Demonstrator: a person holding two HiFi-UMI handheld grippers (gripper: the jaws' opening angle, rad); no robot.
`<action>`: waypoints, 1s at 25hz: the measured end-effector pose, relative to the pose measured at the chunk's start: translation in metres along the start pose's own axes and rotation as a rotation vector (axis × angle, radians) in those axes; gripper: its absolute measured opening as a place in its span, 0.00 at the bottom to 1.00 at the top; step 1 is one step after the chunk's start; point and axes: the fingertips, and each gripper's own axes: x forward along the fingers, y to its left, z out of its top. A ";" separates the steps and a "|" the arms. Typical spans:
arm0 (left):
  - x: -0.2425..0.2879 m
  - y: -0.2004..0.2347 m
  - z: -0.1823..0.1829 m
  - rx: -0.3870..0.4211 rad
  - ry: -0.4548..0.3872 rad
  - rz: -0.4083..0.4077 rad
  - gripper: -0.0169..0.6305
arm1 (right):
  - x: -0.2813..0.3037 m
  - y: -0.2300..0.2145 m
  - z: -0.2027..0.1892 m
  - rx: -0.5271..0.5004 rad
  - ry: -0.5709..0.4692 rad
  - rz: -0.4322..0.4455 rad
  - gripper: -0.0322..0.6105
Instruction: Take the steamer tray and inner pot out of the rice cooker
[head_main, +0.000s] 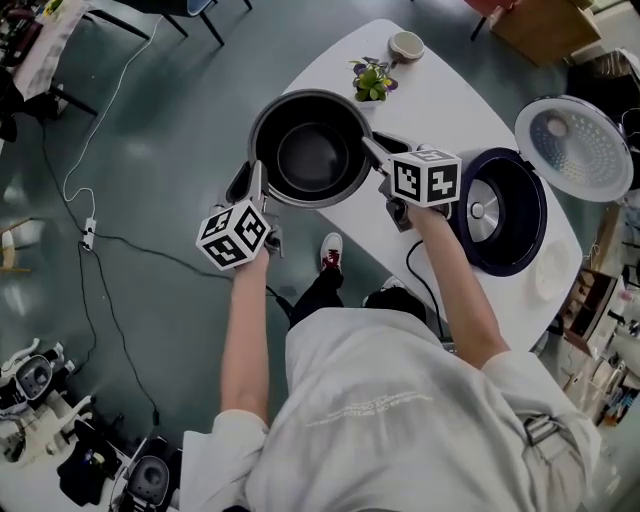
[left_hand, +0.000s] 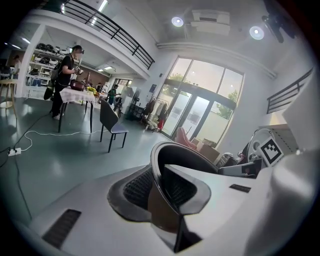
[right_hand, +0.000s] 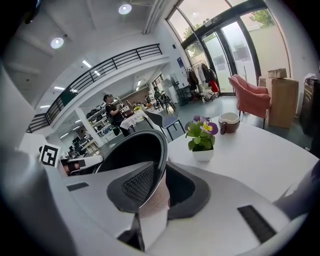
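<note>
The dark inner pot (head_main: 312, 150) is out of the rice cooker (head_main: 500, 210) and sits between my two grippers, over the left edge of the white table (head_main: 440, 90). My left gripper (head_main: 257, 180) is shut on the pot's left rim, with the wall pinched between the pads (left_hand: 162, 192). On the opposite side, my right gripper (head_main: 378, 155) is shut on the right rim (right_hand: 155, 190). The pot (left_hand: 185, 160) is empty inside (right_hand: 135, 150). I cannot tell whether its base touches the table. The cooker stands at the right with its lid (head_main: 577, 145) swung open.
A small potted plant (head_main: 372, 80) and a mug (head_main: 406, 45) stand on the table just beyond the pot. A pale round thing (head_main: 550, 270) lies near the cooker's front. Cables (head_main: 95, 230) trail on the floor at left, and chairs (left_hand: 112, 125) stand beyond.
</note>
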 end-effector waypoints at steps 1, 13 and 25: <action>0.004 0.005 -0.001 -0.001 0.011 0.002 0.15 | 0.006 0.000 -0.001 0.001 0.013 -0.004 0.20; 0.041 0.020 0.014 0.028 0.015 -0.008 0.17 | 0.041 -0.015 0.013 0.023 0.004 -0.003 0.21; 0.068 0.011 0.023 0.013 0.017 -0.032 0.20 | 0.049 -0.032 0.032 0.006 -0.033 -0.042 0.22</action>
